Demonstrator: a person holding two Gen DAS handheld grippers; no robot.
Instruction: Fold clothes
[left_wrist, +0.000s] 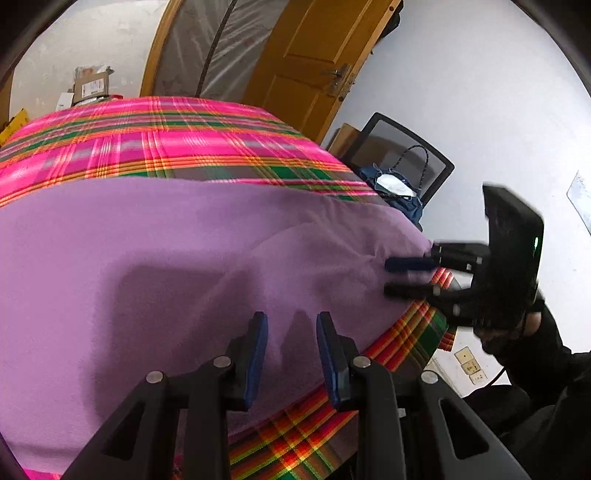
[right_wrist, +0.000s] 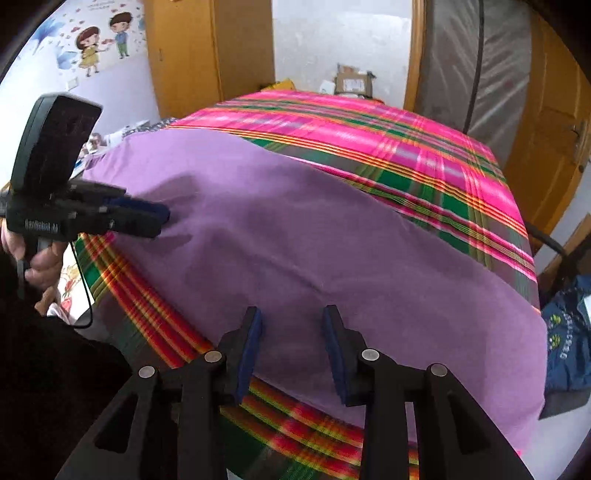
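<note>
Left tool (left_wrist: 291, 325) and right tool (right_wrist: 291, 319) gape, empty.

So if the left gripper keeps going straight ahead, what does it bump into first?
Probably the purple cloth. The left gripper is open and points down onto it, though how far above it hangs is unclear.

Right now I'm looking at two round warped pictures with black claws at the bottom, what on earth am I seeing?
The claws are two hand-held grippers, one in each of a person's hands. Each carries a wide-angle camera looking along its own two fingers, hence the round warp. One picture is from the left gripper, the other from the right gripper; each also catches the other gripper from the side. A purple cloth lies spread on a bright plaid bedspread. Both grippers stand open over the cloth's near edge and hold nothing. A hand grips the left gripper's handle. Behind are a wooden door and a chair.
</note>
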